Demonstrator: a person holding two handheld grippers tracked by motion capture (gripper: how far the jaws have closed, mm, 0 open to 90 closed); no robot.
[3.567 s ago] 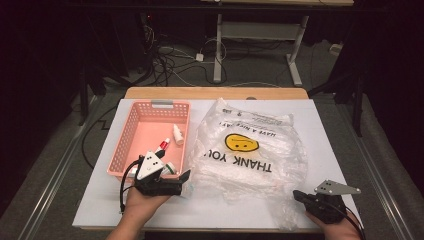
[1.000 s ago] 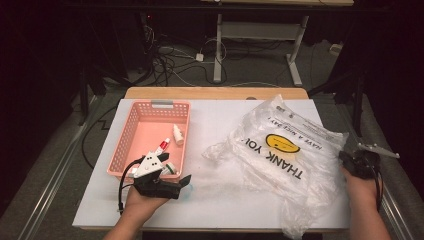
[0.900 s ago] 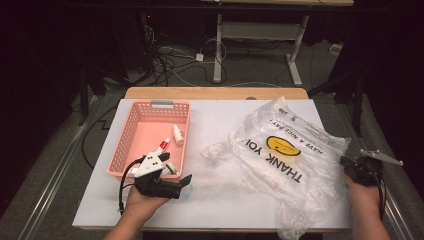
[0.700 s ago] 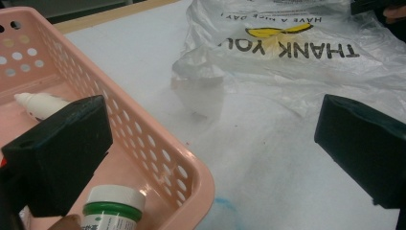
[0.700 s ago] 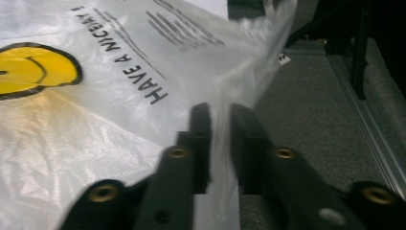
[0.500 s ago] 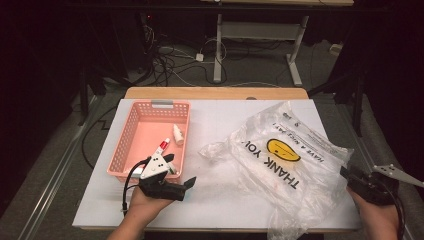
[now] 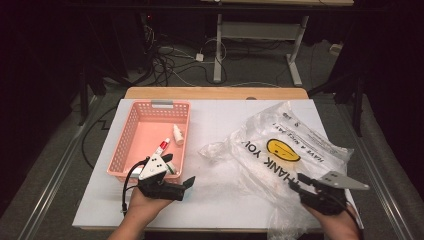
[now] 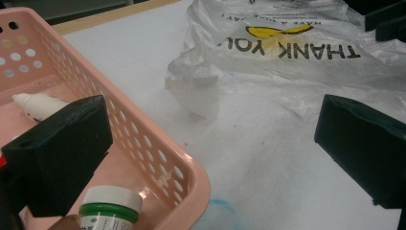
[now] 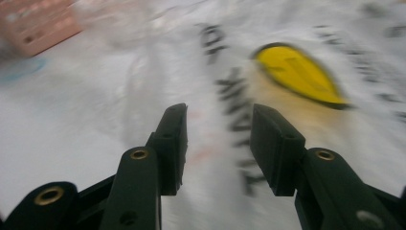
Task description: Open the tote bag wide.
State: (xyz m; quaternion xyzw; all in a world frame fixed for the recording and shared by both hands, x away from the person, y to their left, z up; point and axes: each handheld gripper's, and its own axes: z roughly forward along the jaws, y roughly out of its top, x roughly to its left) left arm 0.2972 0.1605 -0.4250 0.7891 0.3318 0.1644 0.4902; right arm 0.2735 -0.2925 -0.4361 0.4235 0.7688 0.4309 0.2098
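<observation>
The right gripper (image 7: 303, 184) sits at about five o'clock on the table (image 7: 220, 125), over the near edge of the bag (image 7: 285, 155). Its jaws have just been opening and stand parted, nothing pinched between them. The bag lies crumpled from three to five o'clock, its yellow face (image 9: 299, 72) ahead of the jaws. The left gripper (image 7: 187, 184) rests at seven o'clock, jaws released, just beside the basket's (image 7: 150, 107) near corner. A green-labelled bottle (image 8: 110, 208) stands inside the basket.
</observation>
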